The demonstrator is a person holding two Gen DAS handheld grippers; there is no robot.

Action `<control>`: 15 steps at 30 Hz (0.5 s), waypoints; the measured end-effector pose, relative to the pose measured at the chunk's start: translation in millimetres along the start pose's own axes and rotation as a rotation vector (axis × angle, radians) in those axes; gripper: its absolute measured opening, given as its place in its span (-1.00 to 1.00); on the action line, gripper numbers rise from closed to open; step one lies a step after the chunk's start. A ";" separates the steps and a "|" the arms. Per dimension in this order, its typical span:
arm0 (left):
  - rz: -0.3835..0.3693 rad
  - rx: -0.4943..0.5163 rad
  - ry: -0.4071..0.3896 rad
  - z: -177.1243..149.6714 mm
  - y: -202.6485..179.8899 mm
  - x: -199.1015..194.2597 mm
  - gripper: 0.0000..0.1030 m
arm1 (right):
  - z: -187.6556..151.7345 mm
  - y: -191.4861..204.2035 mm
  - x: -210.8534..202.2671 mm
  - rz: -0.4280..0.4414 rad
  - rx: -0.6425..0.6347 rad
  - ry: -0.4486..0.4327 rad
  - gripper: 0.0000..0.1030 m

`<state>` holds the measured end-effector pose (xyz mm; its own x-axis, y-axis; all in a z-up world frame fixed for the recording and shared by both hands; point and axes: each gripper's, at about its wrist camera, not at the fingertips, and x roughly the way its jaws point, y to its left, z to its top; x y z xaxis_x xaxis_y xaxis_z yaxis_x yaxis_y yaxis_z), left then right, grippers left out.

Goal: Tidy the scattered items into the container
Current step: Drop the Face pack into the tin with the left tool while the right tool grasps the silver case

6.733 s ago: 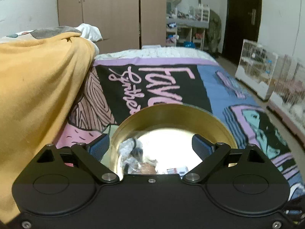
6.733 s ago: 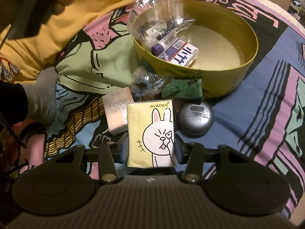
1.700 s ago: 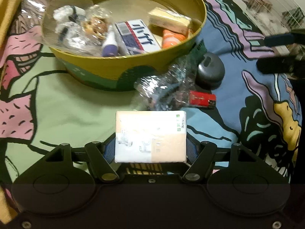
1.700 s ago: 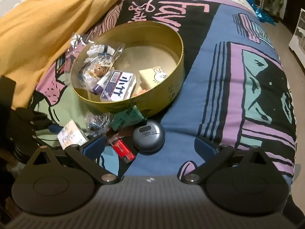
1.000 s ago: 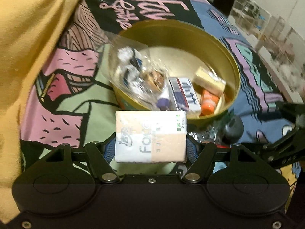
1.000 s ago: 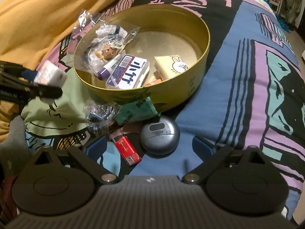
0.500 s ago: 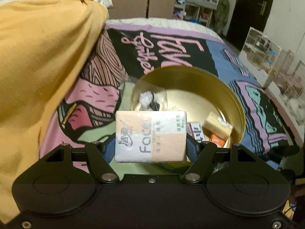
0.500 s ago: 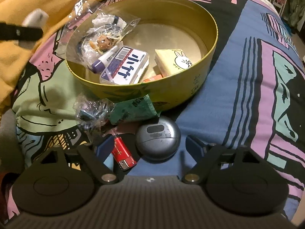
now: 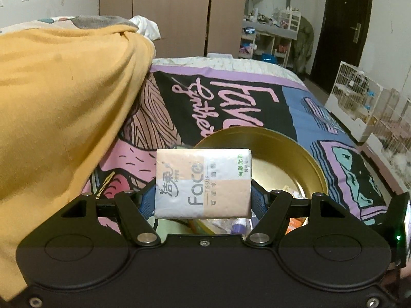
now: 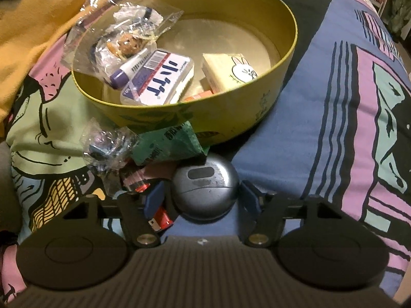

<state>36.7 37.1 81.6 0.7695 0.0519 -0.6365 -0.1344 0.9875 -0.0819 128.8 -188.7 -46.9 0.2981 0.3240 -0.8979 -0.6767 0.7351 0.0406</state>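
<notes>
the left gripper (image 9: 203,200) is clamped on a tissue pack (image 9: 203,182), its blue pads pressing both short ends, and holds it in the air above the near edge of the round gold tin (image 9: 295,154). the pack reads "face" and "tissue", with chinese characters and a small green label at its right end. behind it the bedspread (image 9: 231,102) shows large pink lettering, only partly readable, beside a yellow blanket (image 9: 64,89).

the right gripper (image 10: 203,197) is low over the bedspread with its jaws closing around a round grey case (image 10: 205,190); the case sits between the pads, which do not yet seem to press on it. a red lighter (image 10: 160,219) lies just left of the case, under the left finger. a green packet (image 10: 167,145) and a crumpled clear bag (image 10: 108,148) lie against the tin's outer wall. inside the tin are a white box (image 10: 159,79) with blue katakana, a yellow pack (image 10: 228,70) with a rabbit drawing, a purple-capped tube (image 10: 128,69) and a clear bag of small things (image 10: 125,28).
</notes>
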 end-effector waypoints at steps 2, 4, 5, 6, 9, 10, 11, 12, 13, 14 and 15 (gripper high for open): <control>0.001 0.002 -0.011 1.6 -1.3 -0.9 0.32 | -0.7 -1.9 3.2 0.003 0.005 0.009 0.37; -0.001 0.003 -0.014 2.8 -2.6 -0.7 0.32 | -1.2 -2.7 4.9 0.007 0.008 0.011 0.36; -0.001 0.002 -0.015 3.4 -3.3 -0.4 0.32 | -1.2 -2.9 5.3 0.007 0.009 0.011 0.35; 0.000 0.003 -0.018 4.4 -4.1 0.4 0.32 | -1.1 -3.5 5.8 0.010 0.012 0.011 0.35; 0.003 0.017 -0.027 6.1 -8.6 0.6 0.32 | 0.0 -5.6 7.4 0.022 0.024 0.015 0.34; 0.003 0.023 -0.027 6.7 -10.5 1.6 0.32 | 0.4 -6.6 8.4 0.027 0.030 0.018 0.34; 0.003 0.027 -0.026 6.9 -12.1 3.0 0.32 | 0.7 -7.7 9.3 0.031 0.036 0.019 0.34; 0.003 0.029 -0.022 7.4 -13.7 5.4 0.32 | 1.3 -8.3 10.2 0.035 0.038 0.021 0.33; 0.002 0.033 -0.018 7.3 -15.2 7.5 0.32 | 1.9 -8.8 11.1 0.037 0.039 0.024 0.33; 0.001 0.037 -0.013 6.9 -17.3 9.5 0.32 | 2.3 -9.4 11.7 0.040 0.039 0.027 0.40; 0.001 0.042 -0.008 6.6 -19.2 12.2 0.32 | 2.7 -9.8 12.8 0.041 0.039 0.032 0.39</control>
<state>52.8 19.8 80.5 0.7745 0.0542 -0.6302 -0.1092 0.9928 -0.0488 141.0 -190.2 -57.7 0.2488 0.3354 -0.9086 -0.6611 0.7444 0.0938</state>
